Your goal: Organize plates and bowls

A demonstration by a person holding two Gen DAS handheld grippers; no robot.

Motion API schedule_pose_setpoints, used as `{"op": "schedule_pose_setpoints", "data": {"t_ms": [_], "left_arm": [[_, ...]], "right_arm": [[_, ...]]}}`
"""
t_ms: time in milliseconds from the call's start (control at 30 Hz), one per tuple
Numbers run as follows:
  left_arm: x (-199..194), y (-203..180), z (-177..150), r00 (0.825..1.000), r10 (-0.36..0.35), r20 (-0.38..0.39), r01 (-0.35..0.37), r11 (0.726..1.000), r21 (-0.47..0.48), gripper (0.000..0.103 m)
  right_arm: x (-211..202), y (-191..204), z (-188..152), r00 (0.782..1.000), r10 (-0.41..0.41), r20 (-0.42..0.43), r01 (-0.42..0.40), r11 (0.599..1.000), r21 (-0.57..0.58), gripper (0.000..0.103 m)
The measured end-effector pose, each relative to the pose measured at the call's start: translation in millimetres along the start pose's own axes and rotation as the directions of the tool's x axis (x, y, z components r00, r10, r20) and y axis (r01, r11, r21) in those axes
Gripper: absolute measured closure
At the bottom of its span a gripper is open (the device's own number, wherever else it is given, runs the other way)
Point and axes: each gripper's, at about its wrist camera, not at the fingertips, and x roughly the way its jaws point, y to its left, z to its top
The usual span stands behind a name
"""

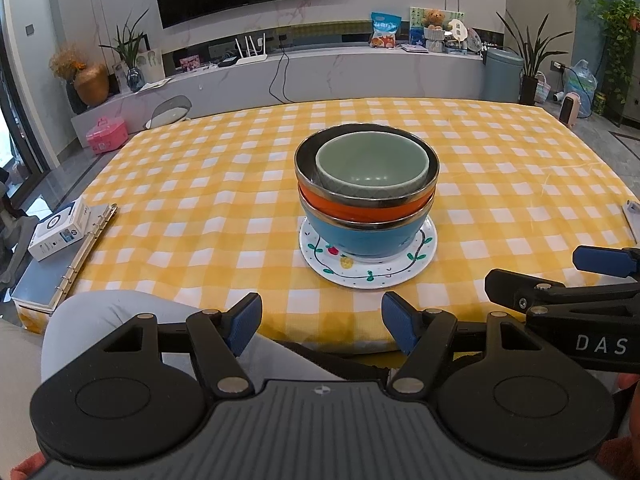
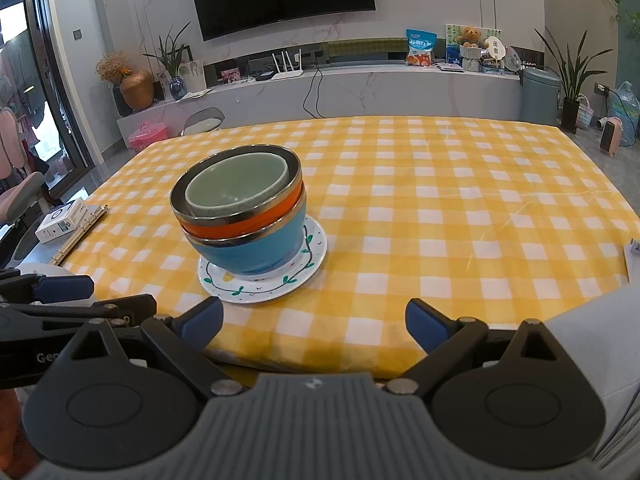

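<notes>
Plate [image 1: 368, 270]: white, vine-and-fruit painted rim, flat on the yellow checked cloth [image 1: 500, 184].
Blue bowl [image 1: 360, 236]: upright on the plate, steel rim.
Orange bowl [image 1: 360, 206]: nested in the blue bowl, steel rim.
Green bowl [image 1: 372, 164]: nested in the orange bowl, topmost, empty.
Left gripper [image 1: 322, 326]: jaws wide apart, holding nothing, at the near table edge. Stack straight ahead of the gap, well apart from both pads.
Right gripper [image 2: 314, 326]: jaws wide apart, holding nothing, at the near table edge. Stack [image 2: 244, 220] ahead and left of the gap, beyond the left pad, not touched.
Box [image 1: 60, 230]: white, on a ring binder [image 1: 86, 248], far left of the left jaws, at the table's side.
</notes>
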Motion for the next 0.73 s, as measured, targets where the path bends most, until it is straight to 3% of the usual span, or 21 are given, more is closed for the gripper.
{"op": "schedule_pose_setpoints", "data": {"t_ms": [733], "left_arm": [[-5.2, 0.2, 2.5, 1.000, 0.000, 0.014, 0.000, 1.000, -0.001, 0.023]], "right_arm": [[-0.2, 0.3, -0.5, 1.000, 0.000, -0.003, 0.000, 1.000, 0.004, 0.007]]}}
